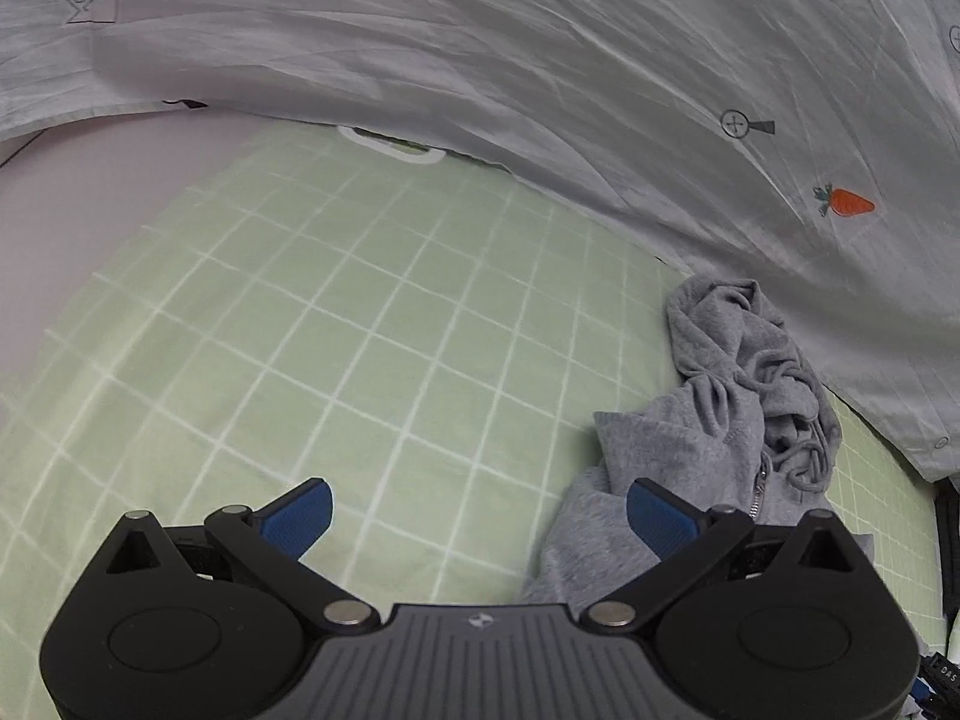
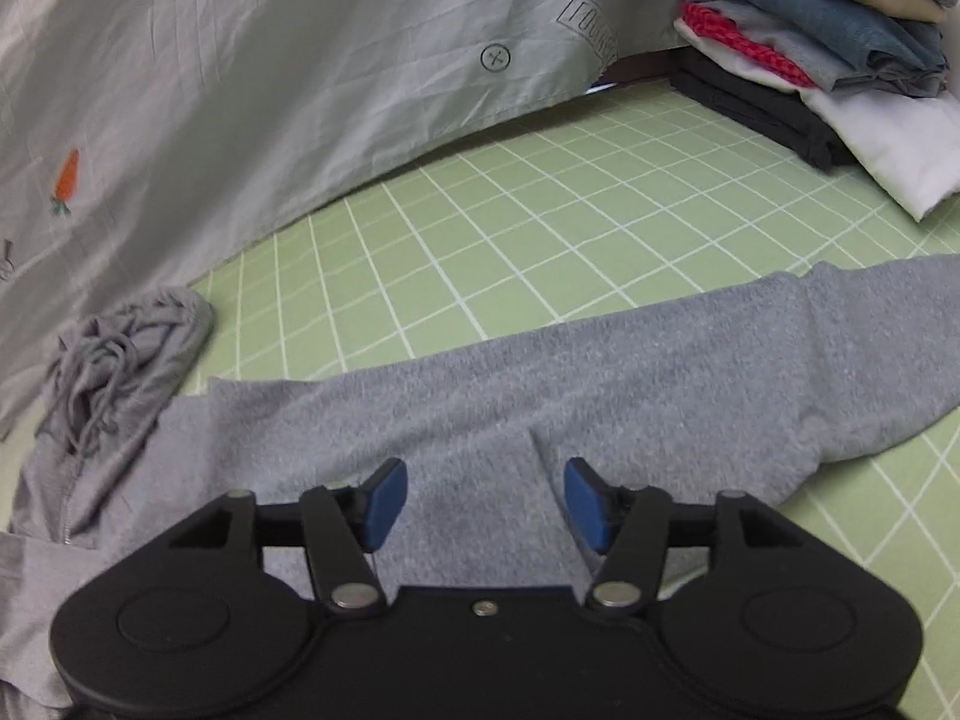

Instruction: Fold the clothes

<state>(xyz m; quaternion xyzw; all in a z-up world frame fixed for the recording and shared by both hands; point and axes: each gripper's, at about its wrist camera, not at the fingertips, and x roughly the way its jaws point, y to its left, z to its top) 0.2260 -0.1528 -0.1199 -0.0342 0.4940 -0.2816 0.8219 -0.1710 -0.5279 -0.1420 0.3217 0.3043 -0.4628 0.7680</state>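
Hoodie (image 2: 540, 384) on green sheet (image 2: 540, 204); both claws spread, empty.

The right tool (image 2: 483, 501) is hovering with jaws apart over a grey hoodie (image 2: 540, 372) lying on the green checked bed (image 2: 540, 210).

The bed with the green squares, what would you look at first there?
Probably the crumpled grey zip-up hoodie lying across the green checked bedsheet, one sleeve stretched out to the right and its hood bunched at the left. Next, the little orange carrot on the pale grey quilt behind it, and the stack of folded clothes in the far right corner.
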